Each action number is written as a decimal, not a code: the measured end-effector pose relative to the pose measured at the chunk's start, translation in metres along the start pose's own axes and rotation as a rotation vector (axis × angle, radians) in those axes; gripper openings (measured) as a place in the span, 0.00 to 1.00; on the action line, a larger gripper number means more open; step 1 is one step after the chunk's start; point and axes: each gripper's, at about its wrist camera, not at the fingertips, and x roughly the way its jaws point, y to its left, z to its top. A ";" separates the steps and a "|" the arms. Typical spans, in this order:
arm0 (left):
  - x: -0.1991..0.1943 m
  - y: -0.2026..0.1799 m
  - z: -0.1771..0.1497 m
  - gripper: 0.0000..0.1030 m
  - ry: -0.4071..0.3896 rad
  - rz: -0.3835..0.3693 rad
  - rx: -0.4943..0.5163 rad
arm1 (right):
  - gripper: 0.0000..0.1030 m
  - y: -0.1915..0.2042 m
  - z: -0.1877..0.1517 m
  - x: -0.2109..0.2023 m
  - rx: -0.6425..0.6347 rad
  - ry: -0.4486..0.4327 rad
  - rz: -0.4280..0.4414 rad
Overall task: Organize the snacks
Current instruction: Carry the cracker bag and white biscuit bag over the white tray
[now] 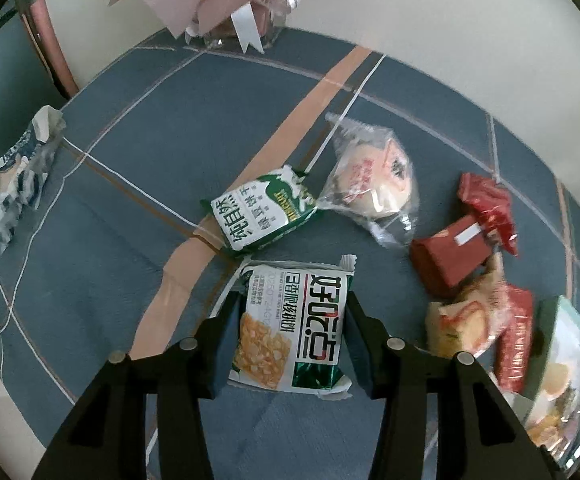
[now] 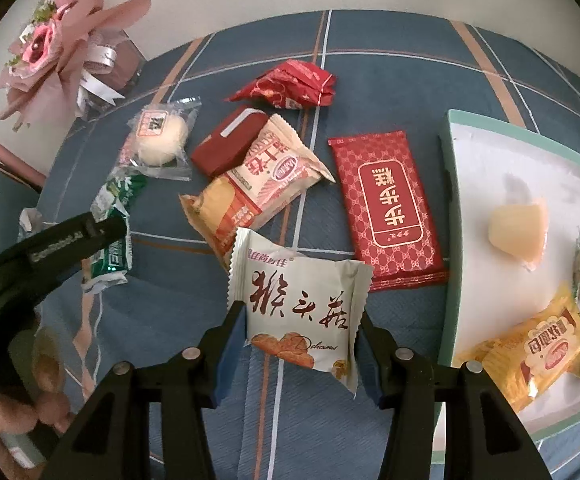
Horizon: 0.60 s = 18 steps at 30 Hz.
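Observation:
My left gripper (image 1: 290,320) is shut on a white and green snack packet (image 1: 290,328) with a nut-crisp picture, its fingers pressing both sides. My right gripper (image 2: 300,328) is shut on a white packet with red characters (image 2: 302,312). A white tray with a teal rim (image 2: 448,208) lies at the right and holds a yellow packet (image 2: 530,356), a pale jelly cup (image 2: 518,228) and other small snacks. Loose on the blue checked cloth are a flat red packet (image 2: 390,208), an orange-white packet (image 2: 258,188), a red box (image 2: 226,144) and a clear-wrapped bun (image 2: 158,144).
A green and white packet (image 1: 262,212) lies just beyond my left gripper. A crumpled red wrapper (image 2: 290,86) lies farther back. A blue-white wrapper (image 1: 22,168) lies at the table's left edge. A pink bouquet (image 2: 58,44) stands at the back left by the wall.

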 end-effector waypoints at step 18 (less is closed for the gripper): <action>-0.081 -0.054 -0.026 0.49 -0.132 -0.126 0.035 | 0.52 -0.048 -0.001 -0.064 0.180 -0.092 -0.031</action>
